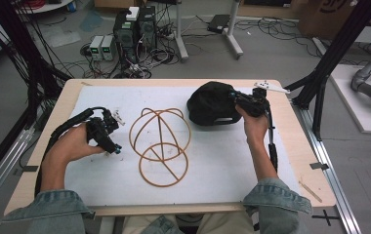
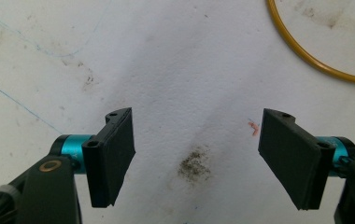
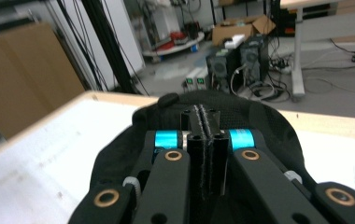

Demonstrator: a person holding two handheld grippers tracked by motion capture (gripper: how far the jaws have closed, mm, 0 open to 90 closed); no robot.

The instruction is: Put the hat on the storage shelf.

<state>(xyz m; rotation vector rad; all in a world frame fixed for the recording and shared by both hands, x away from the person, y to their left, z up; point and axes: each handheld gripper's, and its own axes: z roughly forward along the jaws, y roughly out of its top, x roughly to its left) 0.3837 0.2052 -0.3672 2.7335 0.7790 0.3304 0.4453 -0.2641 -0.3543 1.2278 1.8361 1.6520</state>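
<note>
The right gripper (image 1: pixel 236 99) is pinching the black cap's (image 1: pixel 212 103) fabric, jaws fully together, right of the wire frame (image 1: pixel 160 145). Left of that frame, the left gripper (image 1: pixel 113 148) is pointing down, jaws wide, empty. The cap's underside is hidden.

My bench (image 1: pixel 291 161) carries a mat (image 1: pixel 222 165), and everything sits on that. The wire frame (image 1: pixel 160 146) lies in the middle. My left gripper (image 1: pixel 113 146) is just left of the frame, apart from it, over bare mat. The cap (image 1: pixel 212 103) sits behind and right of the frame, near the far edge. My right gripper (image 1: pixel 235 97) is at the cap's right side, pinching its fabric. Behind the bench, computer boxes (image 1: pixel 135 30) stand on the floor.
</note>
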